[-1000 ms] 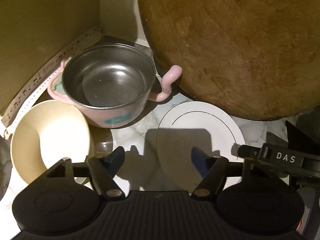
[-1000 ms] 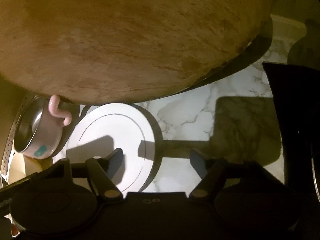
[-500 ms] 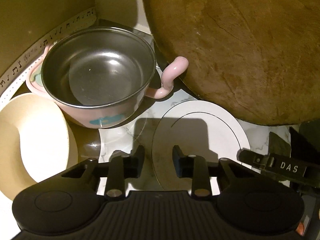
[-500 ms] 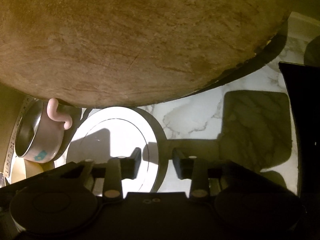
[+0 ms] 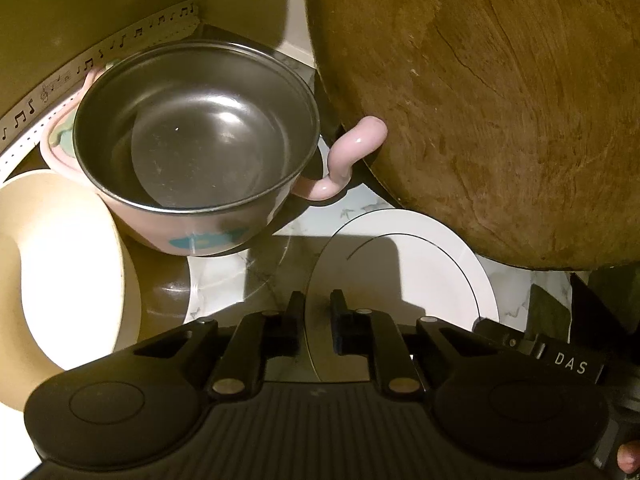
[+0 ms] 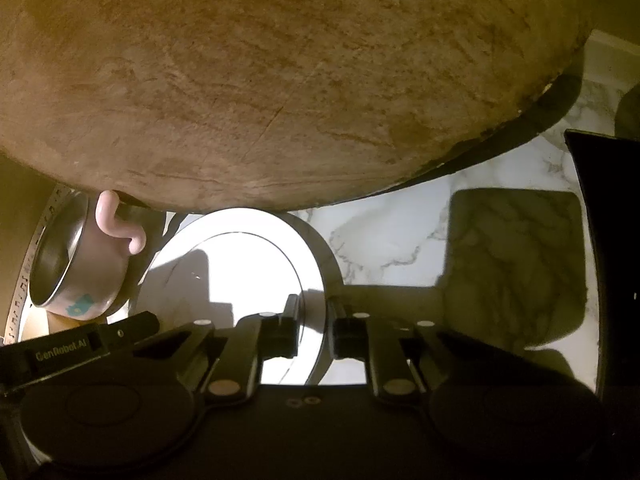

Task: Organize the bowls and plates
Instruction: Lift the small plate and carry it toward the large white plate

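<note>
Left wrist view: your left tool (image 5: 316,314) is closing on the white plate's (image 5: 424,264) left rim.
Right wrist view: right tool (image 6: 314,326) is closing on the opposite rim.
Plate location: flat on the marble table (image 6: 400,236), beside the pink-handled steel bowl (image 5: 196,148), under the wooden board's (image 5: 500,100) edge.
Advice: seat both pinches, lift level, clear the board.
</note>
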The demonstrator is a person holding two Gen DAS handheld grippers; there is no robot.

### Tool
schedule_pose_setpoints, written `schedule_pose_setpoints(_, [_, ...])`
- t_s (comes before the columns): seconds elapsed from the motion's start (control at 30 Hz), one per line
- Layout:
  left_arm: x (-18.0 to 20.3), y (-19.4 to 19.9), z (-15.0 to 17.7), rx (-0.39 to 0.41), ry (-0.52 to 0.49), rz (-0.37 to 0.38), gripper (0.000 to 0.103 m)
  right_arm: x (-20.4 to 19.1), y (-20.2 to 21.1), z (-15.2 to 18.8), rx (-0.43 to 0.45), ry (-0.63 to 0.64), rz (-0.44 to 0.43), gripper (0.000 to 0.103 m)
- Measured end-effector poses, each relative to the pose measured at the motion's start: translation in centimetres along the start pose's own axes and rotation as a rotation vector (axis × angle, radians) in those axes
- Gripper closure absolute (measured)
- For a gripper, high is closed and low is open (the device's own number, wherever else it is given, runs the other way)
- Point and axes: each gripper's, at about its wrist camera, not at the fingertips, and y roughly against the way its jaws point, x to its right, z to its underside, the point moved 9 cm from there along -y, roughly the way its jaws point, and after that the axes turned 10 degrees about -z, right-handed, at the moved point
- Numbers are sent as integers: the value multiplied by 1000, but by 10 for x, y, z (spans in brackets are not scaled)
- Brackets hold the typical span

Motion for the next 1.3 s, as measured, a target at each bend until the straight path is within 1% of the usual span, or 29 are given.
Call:
schedule_pose_setpoints(0.27, [-1,4,4,13,1,13,93,-3,10,3,30,29,9,91])
schedule_pose_setpoints(0.47, [-6,10,9,17,-3,18,93,-11,18,11,35,56,13,92])
schedule_pose_setpoints(0.73, [-11,23,16,32,-8,29,93,-19,33,23,50,56,-12,93])
schedule_pose_setpoints(0.97, [-18,47,24,49,-13,46,93,-28,53,35,82,60,-17,93])
schedule_pose_setpoints(1.0, [-19,51,24,51,-11,47,93,-30,56,35,99,70,-18,93])
schedule_pose_setpoints(1.3, [-45,92,32,86,25,42,93,-62,84,49,130,104,-45,93])
